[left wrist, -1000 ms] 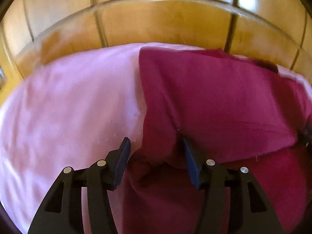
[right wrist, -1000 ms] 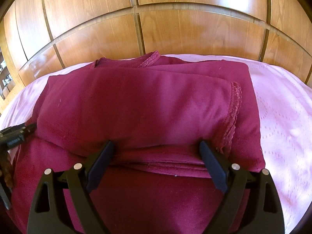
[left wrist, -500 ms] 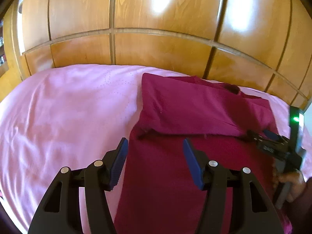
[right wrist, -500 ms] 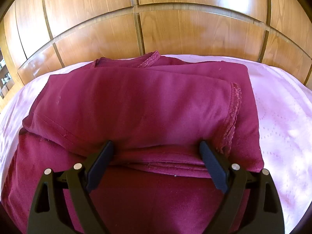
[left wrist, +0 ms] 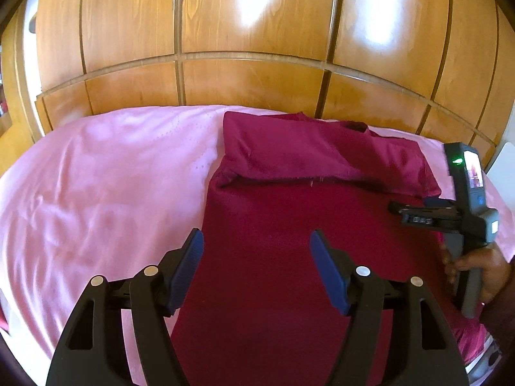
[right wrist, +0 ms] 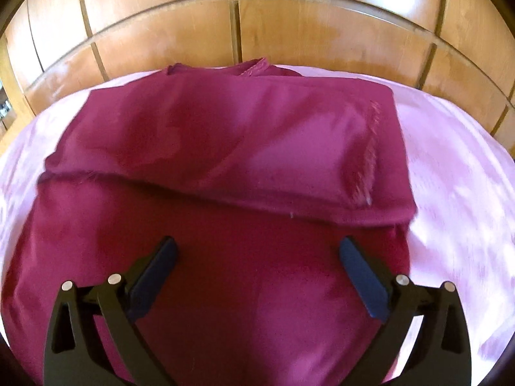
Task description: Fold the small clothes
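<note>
Left wrist view shows the left gripper [left wrist: 256, 265] backed off and raised from the maroon garment [left wrist: 289, 257]: a second ago its jaws stood right at the folded edge, and now they hang over the flat lower part with nothing between them, opening wider. The right gripper [right wrist: 257, 267] has let go too. It sat at the near edge of the folded-over flap [right wrist: 241, 148] a moment back, and now its jaws are spreading to full width just short of that edge, clear of the cloth. Judging from this, one fold is finished: the top part of the garment lies doubled over its own lower half and stays put without being held. The next fold probably needs a fresh grip on the near hem.

The garment lies on the pink bedsheet [left wrist: 96, 193], its far end close to the wooden panelled wall [left wrist: 251, 48], with bare sheet on both sides of it.

Count: one garment, one sheet, two grippers, and one hand [left wrist: 479, 270] visible, wrapped round the right gripper's handle beside the garment's right edge.
</note>
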{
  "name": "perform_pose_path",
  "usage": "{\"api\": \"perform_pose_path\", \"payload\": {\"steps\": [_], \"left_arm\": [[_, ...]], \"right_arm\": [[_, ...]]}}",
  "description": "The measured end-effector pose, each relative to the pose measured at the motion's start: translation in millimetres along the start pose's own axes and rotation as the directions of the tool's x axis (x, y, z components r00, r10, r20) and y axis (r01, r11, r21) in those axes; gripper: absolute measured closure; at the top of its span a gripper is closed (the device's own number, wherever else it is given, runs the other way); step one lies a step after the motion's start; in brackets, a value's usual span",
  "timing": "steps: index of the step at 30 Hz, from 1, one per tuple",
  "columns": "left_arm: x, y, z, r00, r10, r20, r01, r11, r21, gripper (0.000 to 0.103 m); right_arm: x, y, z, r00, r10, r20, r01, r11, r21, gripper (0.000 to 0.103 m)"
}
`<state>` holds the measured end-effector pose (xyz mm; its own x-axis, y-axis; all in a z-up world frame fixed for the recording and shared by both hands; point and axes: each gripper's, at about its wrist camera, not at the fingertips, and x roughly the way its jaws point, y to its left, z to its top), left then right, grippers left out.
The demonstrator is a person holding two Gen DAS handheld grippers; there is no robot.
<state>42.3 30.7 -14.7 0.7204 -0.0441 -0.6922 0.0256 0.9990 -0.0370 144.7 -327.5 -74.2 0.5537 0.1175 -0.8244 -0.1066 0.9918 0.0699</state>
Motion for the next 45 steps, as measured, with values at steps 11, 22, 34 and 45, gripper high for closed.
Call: {"api": "perform_pose_path", "payload": {"steps": [11,22,34,45], "left_arm": [[-2.8,10.7,-18.0,0.999,0.014,-0.031,-0.014,1.0,-0.001,0.035],[-8.8,81.2,-63.9,0.98,-0.127,-0.156,0.105,0.985,-0.138,0.035],[-32.5,69.4,-107.0,0.938,-0.26,-0.228,0.25,0.966,-0.072,0.078],[-41.7,87.7,-43.1,0.862,-0.504,-0.059,0.48,0.848,-0.226,0.094]], "right_arm": [[-52.6,-8.7,-40.0,0.999,0.052,0.008,-0.052,0.999,-0.001,0.002],[-94.7,-63.3,-111.9,0.983,0.154,-0.099,-0.139,0.98,0.145,0.018],[-129.0,-47.7,-168.2,0.953,0.243,-0.179,-0.226,0.968,0.111,0.078],[-135.8,-78.9,-116.0,0.914,0.406,0.017,-0.39,0.865,0.315,0.091]]}}
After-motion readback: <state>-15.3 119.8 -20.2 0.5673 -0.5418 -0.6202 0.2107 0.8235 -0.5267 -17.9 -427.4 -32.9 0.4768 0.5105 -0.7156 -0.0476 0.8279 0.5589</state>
